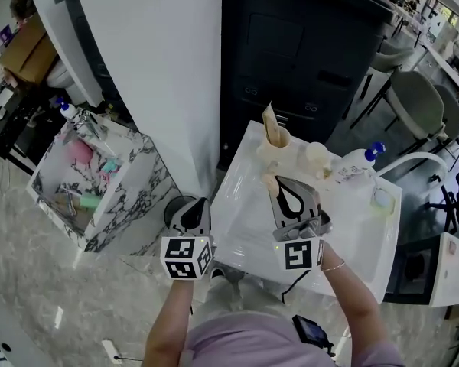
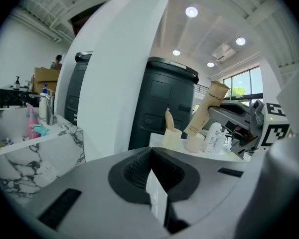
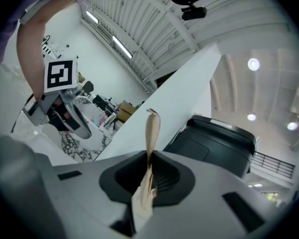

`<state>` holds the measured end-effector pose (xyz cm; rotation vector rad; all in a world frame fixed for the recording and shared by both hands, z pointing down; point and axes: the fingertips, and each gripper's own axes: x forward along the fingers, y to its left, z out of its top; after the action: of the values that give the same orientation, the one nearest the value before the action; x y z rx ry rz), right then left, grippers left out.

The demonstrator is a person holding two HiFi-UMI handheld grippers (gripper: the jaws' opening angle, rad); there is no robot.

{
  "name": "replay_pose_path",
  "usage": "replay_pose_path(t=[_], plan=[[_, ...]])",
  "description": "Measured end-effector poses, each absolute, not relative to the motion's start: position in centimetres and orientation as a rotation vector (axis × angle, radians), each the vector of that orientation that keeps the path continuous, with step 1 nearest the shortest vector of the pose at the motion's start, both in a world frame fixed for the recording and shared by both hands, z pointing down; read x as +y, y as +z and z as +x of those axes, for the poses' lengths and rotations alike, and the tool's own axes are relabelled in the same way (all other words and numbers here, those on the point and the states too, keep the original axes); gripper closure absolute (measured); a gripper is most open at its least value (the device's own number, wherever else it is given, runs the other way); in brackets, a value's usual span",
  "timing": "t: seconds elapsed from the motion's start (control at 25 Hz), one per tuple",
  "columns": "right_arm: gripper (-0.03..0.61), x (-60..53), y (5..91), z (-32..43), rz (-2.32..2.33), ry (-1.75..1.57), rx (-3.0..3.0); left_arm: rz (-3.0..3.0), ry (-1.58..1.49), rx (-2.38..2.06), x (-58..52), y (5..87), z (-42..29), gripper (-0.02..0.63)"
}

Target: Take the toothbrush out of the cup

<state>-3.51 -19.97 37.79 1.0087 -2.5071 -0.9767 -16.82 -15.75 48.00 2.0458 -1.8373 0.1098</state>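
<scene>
On the white washbasin top (image 1: 245, 235) stands a cream cup (image 1: 278, 142) with a paper-wrapped toothbrush (image 1: 269, 119) upright in it. My right gripper (image 1: 284, 186) hovers just in front of that cup, shut on a second brown paper-wrapped toothbrush (image 3: 150, 148), which is clear of any cup. From the left gripper view this wrapped brush (image 2: 208, 109) slants up out of the right gripper (image 2: 239, 119), beside the cup (image 2: 172, 136). My left gripper (image 1: 193, 209) hangs off the top's left edge, jaws together with nothing in them (image 2: 154, 183).
A second pale cup (image 1: 317, 156) and a blue-capped bottle (image 1: 365, 159) stand behind the first cup. A marbled basin (image 1: 99, 182) with toiletries stands at the left. A white pillar (image 1: 161, 67) and a black cabinet (image 1: 306, 44) rise behind; chairs (image 1: 417, 102) sit at the right.
</scene>
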Motion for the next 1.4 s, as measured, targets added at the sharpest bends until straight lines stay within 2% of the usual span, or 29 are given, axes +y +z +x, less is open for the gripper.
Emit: replay_pose_path(t=[0.64,0.92,1.4], plan=[[0.545,-16.2,47.5,-4.5,0.230,-0.895,-2.605,1.662,0.057,-2.133,-8.4,49.9,-16.3,0.614],[0.545,-13.5,51.4,-5.7,-0.067,-0.982,-2.520,1.482,0.028,-2.253,-3.2,50.4,-17.1,0.614],[0.541,-10.0,56.4,-6.5,-0.351,-1.066,-2.402,1.327,-0.002,-2.328,1.6,51.0,-17.8,0.614]])
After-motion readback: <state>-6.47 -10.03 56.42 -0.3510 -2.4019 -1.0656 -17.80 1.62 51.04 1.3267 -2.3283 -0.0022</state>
